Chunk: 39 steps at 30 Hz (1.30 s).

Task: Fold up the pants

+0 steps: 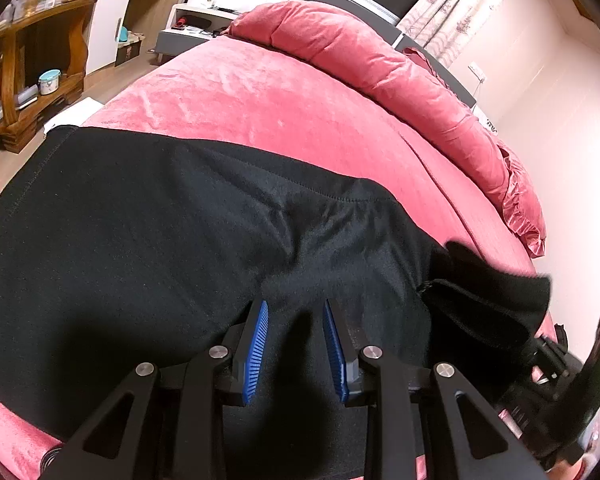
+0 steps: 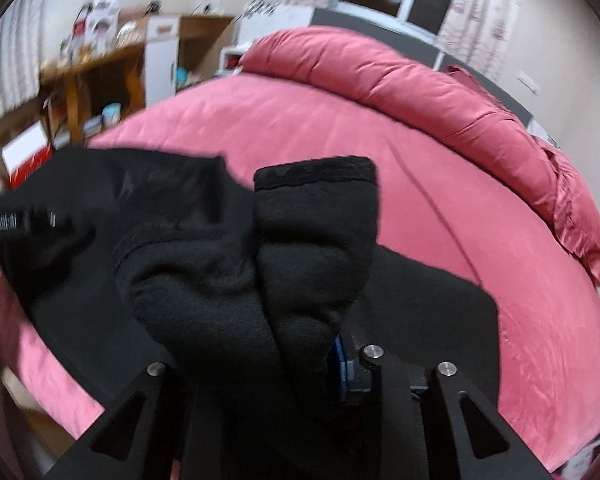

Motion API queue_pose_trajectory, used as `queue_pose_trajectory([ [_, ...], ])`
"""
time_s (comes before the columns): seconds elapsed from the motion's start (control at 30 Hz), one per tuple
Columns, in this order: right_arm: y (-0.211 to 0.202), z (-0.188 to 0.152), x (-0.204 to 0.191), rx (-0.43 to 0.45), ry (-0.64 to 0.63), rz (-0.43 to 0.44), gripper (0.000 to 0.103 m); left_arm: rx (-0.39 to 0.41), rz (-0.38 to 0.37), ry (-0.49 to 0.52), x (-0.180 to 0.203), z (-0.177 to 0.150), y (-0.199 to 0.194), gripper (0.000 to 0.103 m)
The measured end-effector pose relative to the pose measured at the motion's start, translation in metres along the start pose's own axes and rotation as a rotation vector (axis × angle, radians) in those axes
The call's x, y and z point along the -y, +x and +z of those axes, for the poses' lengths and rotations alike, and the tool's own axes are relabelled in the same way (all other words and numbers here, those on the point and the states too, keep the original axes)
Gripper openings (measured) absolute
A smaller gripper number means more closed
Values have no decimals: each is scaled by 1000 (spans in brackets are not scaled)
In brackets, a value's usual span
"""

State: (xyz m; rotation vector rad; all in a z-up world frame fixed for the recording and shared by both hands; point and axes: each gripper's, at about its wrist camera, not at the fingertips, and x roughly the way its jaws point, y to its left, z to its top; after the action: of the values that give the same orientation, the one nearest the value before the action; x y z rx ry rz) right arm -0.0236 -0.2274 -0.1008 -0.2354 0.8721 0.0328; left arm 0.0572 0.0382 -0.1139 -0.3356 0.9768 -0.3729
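Observation:
Black pants (image 1: 140, 220) lie spread across the near part of a pink bed (image 1: 260, 96). My left gripper (image 1: 296, 304) stands over their middle, its blue pads (image 1: 258, 344) apart with only flat cloth beneath the gap. At the right edge of that view the right gripper's body (image 1: 564, 364) shows behind a lifted black fold (image 1: 484, 296). In the right wrist view my right gripper (image 2: 296, 332) has the bunched leg ends (image 2: 316, 220) narrowing into its jaws. The cloth hides the left finger, and one blue pad (image 2: 339, 364) shows against it.
A rolled pink duvet (image 1: 360, 52) lies along the bed's far side by the headboard. A wooden shelf unit (image 1: 40, 60) with boxes and a white nightstand (image 1: 188, 24) stand left of the bed. A pale wall (image 1: 560, 140) runs along the right.

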Motion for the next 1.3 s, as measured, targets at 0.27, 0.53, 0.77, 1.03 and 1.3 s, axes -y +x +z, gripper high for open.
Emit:
queue_pose_trajectory([
  [0.27,-37,-12,12,48,90,319,61,41,-5,-82,-14,10,-9,29],
  [0.53,-41,-3,73,127,348,256,33,65,9,-106,-22,16,-15,29],
  [0.77,13,-17,45,-73,296,242,29,69,45,-134,-32,18,-21,29],
  [1.03,15,-26,25,-71,201,173,28,90,83,-179,-48,24,-29,29],
  [1.3,15,-31,29,-44,209,158,28,102,150,-239,-71,26,-44,29],
])
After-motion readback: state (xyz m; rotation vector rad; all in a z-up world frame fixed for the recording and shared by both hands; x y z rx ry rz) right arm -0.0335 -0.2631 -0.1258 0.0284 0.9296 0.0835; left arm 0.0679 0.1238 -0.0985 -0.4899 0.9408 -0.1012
